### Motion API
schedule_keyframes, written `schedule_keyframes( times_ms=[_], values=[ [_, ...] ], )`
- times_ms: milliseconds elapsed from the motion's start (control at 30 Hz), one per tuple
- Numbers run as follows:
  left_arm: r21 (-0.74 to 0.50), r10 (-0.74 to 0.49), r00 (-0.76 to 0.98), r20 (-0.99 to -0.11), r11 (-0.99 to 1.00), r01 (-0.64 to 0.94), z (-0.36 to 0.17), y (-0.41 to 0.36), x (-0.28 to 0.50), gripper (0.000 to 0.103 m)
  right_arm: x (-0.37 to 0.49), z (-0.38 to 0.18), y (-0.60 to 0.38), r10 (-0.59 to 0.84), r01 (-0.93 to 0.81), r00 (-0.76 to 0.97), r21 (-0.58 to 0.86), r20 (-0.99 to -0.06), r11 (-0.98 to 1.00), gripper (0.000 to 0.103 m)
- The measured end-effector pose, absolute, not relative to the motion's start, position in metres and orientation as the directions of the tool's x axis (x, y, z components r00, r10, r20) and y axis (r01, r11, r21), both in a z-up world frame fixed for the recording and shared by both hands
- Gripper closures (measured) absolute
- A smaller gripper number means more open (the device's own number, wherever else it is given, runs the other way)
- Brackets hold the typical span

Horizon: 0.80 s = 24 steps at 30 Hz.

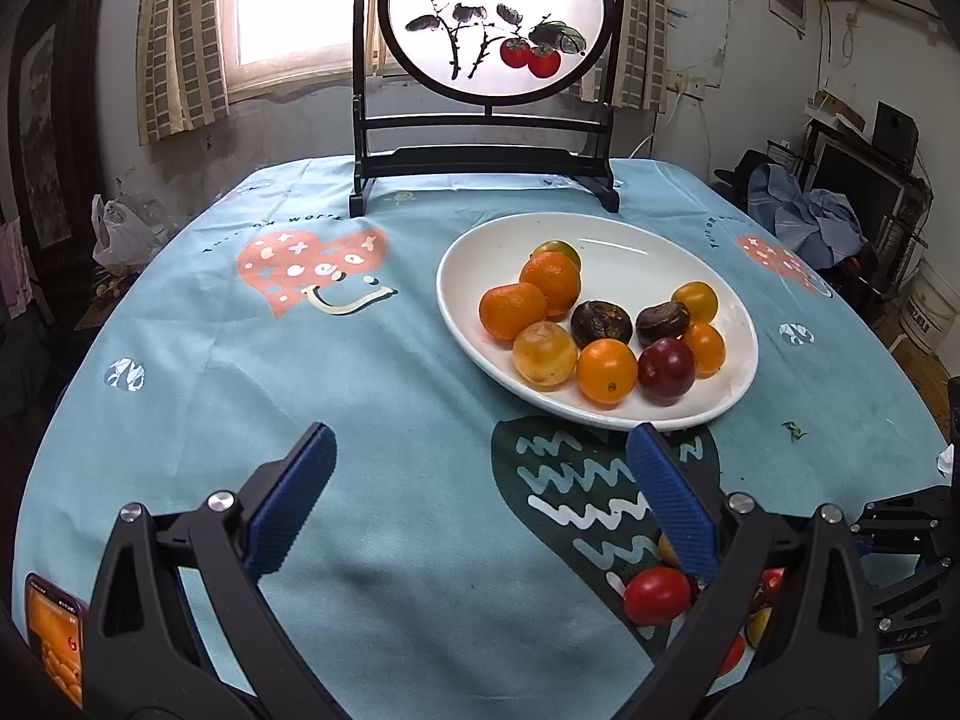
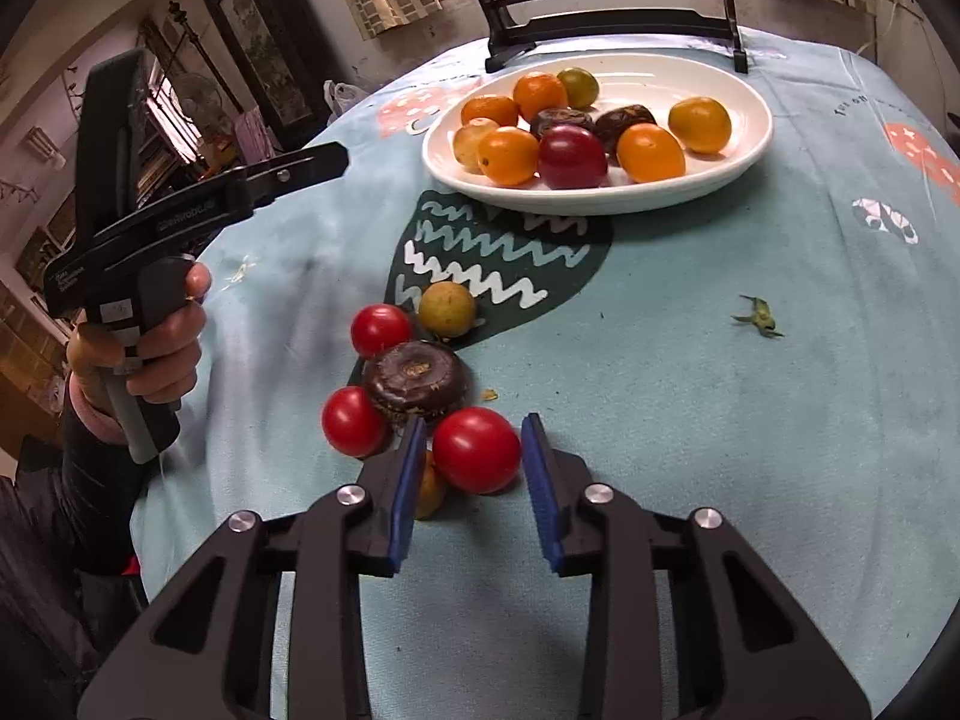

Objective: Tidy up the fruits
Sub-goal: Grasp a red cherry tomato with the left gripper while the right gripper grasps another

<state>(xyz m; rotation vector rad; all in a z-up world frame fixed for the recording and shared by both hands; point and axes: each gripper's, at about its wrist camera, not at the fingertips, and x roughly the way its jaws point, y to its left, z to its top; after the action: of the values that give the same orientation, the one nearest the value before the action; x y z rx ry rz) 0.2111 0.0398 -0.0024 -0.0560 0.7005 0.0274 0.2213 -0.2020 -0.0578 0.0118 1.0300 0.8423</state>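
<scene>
- Seen only from the right wrist: right gripper down at a small pile of fruit on the blue tablecloth, jaws close around a red tomato, left pad touching it, a thin gap at the right pad.
- Also there: a hand holding the other tool.
- Seen only from the left wrist: left gripper with jaws wide apart, nothing between; a phone at the edge.
- White plate full of orange, yellow and dark fruit, farther back.
- Writing on the tablecloth too blurry to read.

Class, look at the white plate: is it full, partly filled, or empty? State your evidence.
Partly filled. Fruit clusters on the near side of the white plate, while its far side shows bare white surface.
</scene>
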Motion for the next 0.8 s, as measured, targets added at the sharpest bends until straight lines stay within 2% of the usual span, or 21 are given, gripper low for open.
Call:
schedule_keyframes(
  times_ms=[133,300,500,567,633,733,800],
  values=[
    [-0.036,0.006,0.766,-0.642,0.999,-0.038,-0.002,0.038,0.21,0.004,0.23,-0.065,-0.21,0.658,-0.559,0.179,0.475,-0.732,0.68,0.069],
    [-0.044,-0.029,0.755,-0.656,0.999,0.0,-0.001,0.037,0.209,0.004,0.229,-0.064,-0.21,0.674,-0.561,0.163,0.495,-0.72,0.664,0.072],
    [-0.139,-0.29,0.678,-0.675,0.953,0.268,-0.001,0.03,0.197,0.005,0.232,-0.062,-0.215,0.691,-0.539,0.181,0.517,-0.7,0.665,0.072],
    [-0.13,-0.336,0.648,-0.684,0.93,0.345,-0.005,0.022,0.192,0.01,0.235,-0.063,-0.218,0.685,-0.525,0.186,0.518,-0.704,0.675,0.072],
    [-0.116,-0.359,0.619,-0.698,0.91,0.397,-0.01,0.012,0.187,0.027,0.236,-0.064,-0.219,0.679,-0.517,0.188,0.516,-0.71,0.683,0.072],
    [-0.107,-0.369,0.574,-0.731,0.893,0.438,-0.019,0.002,0.187,0.047,0.237,-0.064,-0.219,0.675,-0.513,0.188,0.515,-0.713,0.687,0.072],
    [-0.1,-0.365,0.558,-0.745,0.889,0.447,-0.024,-0.001,0.187,0.05,0.237,-0.065,-0.22,0.674,-0.509,0.191,0.515,-0.714,0.69,0.072]
  ],
)
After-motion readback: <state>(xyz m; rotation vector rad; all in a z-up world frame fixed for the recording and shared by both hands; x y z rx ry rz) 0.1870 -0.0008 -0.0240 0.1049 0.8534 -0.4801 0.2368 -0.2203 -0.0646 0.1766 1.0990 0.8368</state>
